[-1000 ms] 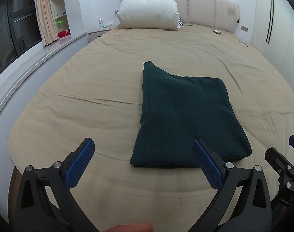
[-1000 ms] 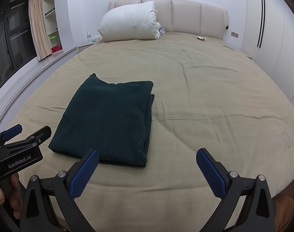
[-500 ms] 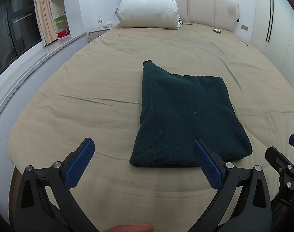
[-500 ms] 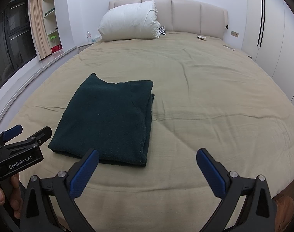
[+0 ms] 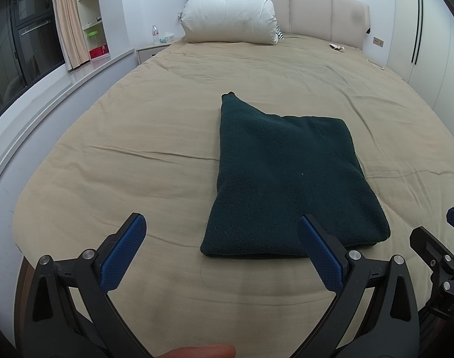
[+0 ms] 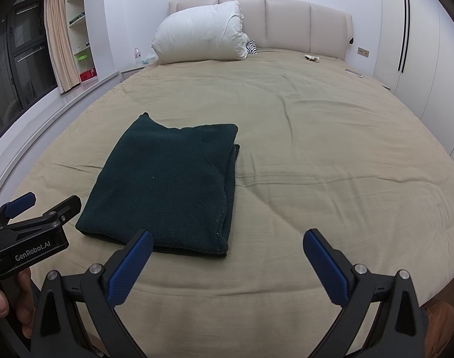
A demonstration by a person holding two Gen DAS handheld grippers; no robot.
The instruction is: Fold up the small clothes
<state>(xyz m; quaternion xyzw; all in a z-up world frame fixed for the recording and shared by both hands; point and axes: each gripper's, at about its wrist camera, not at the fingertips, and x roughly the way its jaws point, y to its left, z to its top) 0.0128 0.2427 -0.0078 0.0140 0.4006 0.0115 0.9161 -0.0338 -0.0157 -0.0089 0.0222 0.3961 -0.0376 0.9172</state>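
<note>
On the near half of the bed (image 5: 137, 149) lies a folded dark green garment (image 5: 286, 179), flat on the tan cover. Just short of its near edge hover the left gripper (image 5: 221, 249) and, farther right, the right gripper (image 6: 228, 261), each with jaws wide apart and holding nothing. At the far end, a white pillow (image 6: 200, 35) leans against the headboard (image 6: 301, 26).

Folded green garment (image 5: 289, 185) beyond gaping left tongs (image 5: 224, 250)
</note>
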